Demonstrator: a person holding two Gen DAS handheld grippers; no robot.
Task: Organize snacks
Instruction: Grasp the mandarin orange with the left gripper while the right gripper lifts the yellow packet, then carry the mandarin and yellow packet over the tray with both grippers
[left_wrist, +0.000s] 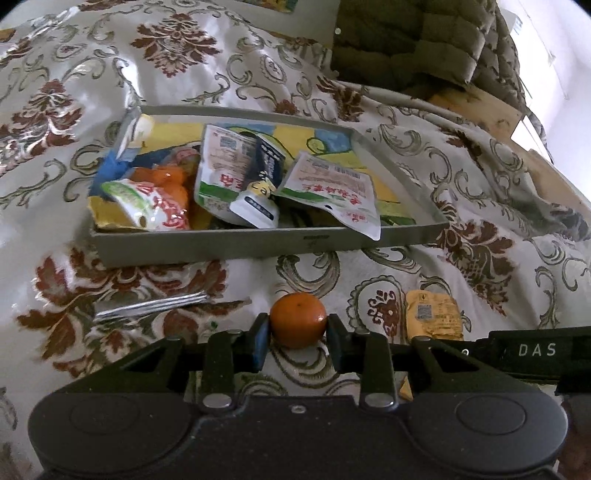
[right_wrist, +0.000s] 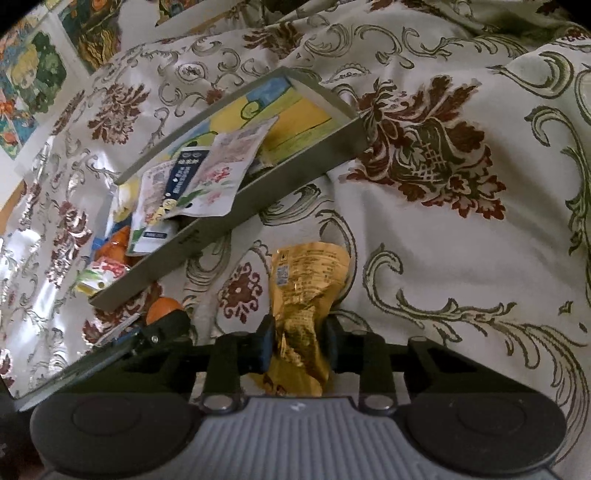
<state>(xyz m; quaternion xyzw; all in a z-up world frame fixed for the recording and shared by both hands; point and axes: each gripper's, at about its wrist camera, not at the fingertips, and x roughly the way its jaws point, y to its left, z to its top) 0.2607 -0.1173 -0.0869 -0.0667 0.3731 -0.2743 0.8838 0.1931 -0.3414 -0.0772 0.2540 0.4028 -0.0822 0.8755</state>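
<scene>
left gripper (left_wrist: 298, 338): clamped on orange (left_wrist: 297, 319) | right gripper (right_wrist: 298, 341): clamped on yellow packet (right_wrist: 303, 302) | tray (left_wrist: 258, 243): seen ahead of both, filled with snack packets (left_wrist: 288, 177)

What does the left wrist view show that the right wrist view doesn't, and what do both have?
Only the left wrist view shows the left gripper closed on the whole orange, a padded olive cushion behind the tray, and a silver wrapper lying on the cloth.

Only the right wrist view shows the right gripper pinching the yellow snack packet, which crumples between the pads, and colourful pictures at the upper left.

Both show the grey tray holding snack pouches, the patterned cloth, the packet and at least part of the orange.
</scene>
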